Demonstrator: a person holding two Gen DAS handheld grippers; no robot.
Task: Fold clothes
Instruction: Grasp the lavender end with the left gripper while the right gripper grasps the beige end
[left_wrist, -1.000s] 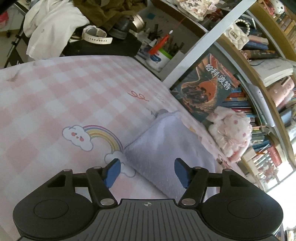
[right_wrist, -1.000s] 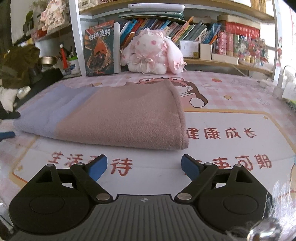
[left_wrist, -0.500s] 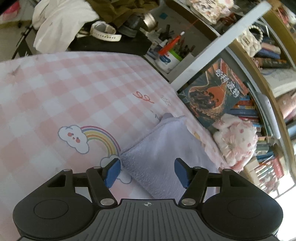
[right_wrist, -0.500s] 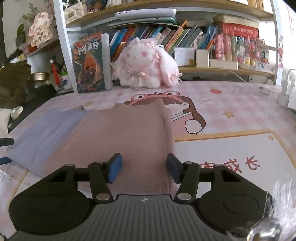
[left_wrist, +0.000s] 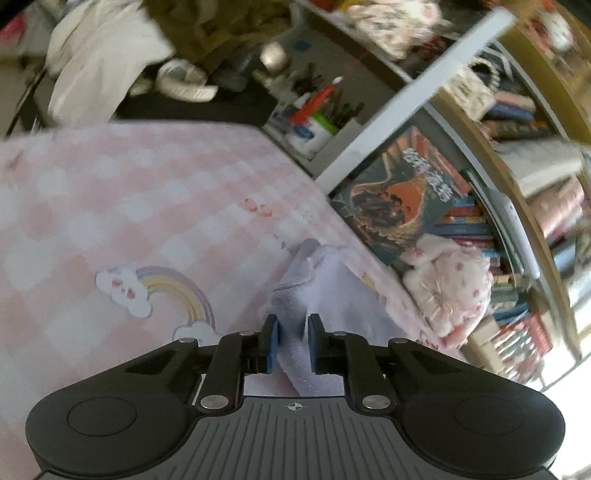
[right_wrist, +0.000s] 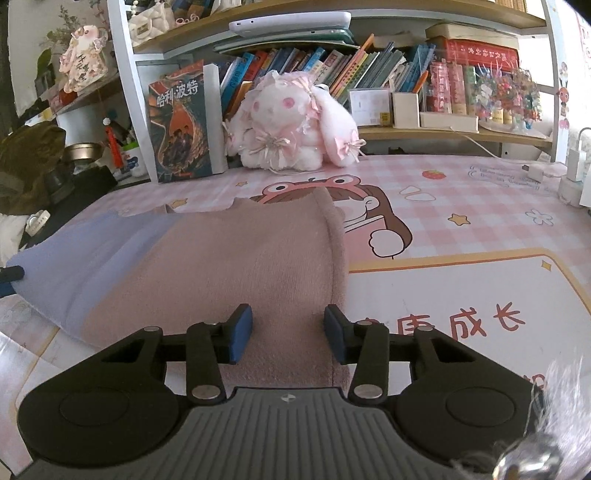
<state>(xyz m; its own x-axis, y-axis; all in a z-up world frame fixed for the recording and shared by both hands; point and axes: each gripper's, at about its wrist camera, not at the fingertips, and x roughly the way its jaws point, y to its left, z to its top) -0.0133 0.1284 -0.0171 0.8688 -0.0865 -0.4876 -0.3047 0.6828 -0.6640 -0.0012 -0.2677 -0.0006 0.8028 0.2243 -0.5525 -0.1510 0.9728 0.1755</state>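
A folded garment, lavender at one end and dusty pink at the other, lies on the pink cartoon-print table mat (right_wrist: 461, 236). In the left wrist view my left gripper (left_wrist: 291, 341) is shut on the lavender end (left_wrist: 332, 291), which bunches up between the blue pads. In the right wrist view my right gripper (right_wrist: 288, 332) sits over the near edge of the pink end (right_wrist: 251, 258). Its jaws are partly closed with the cloth between them, and a gap shows on both sides. The lavender part (right_wrist: 85, 254) lies to the left.
A bookshelf with books (right_wrist: 332, 66), an upright dark book (right_wrist: 181, 125) and a pink plush toy (right_wrist: 295, 125) line the back of the table. A pen cup (left_wrist: 314, 125) and piled clothes (left_wrist: 103, 62) lie beyond the left end. A charger (right_wrist: 572, 166) sits at the right.
My left gripper closed on the lavender end of the garment and lifted it into a bunch. My right gripper moved forward over the pink end and its jaws narrowed.
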